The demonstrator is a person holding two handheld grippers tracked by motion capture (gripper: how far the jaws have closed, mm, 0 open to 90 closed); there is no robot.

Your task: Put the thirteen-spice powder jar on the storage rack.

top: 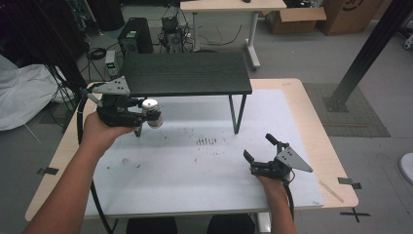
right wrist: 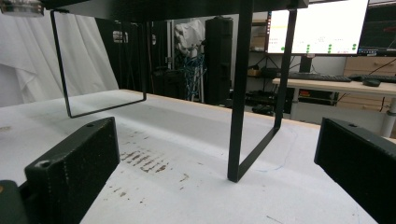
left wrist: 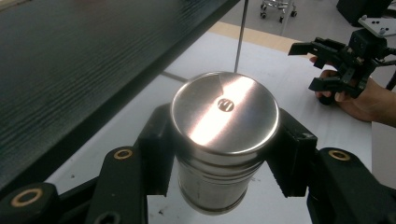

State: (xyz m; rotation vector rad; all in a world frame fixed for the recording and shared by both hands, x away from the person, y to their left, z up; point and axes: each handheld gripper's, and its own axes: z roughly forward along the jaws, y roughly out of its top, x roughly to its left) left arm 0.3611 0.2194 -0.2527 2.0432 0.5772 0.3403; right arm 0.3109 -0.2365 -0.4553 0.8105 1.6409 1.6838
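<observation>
While its long axis is aimed outward past the fingertips, the steel canister (left wrist: 224, 140) is clamped between the left gripper (left wrist: 219, 154) fingers (left wrist: 156, 149); the right gripper (top: 265, 153) is held wide open, empty.

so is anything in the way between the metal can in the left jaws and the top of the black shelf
Nothing visible sits on the black shelf. The left gripper holds the steel can at the shelf's front left corner, level with its front edge rather than above it, so that edge is the one thing it would likely have to be lifted over.
</observation>
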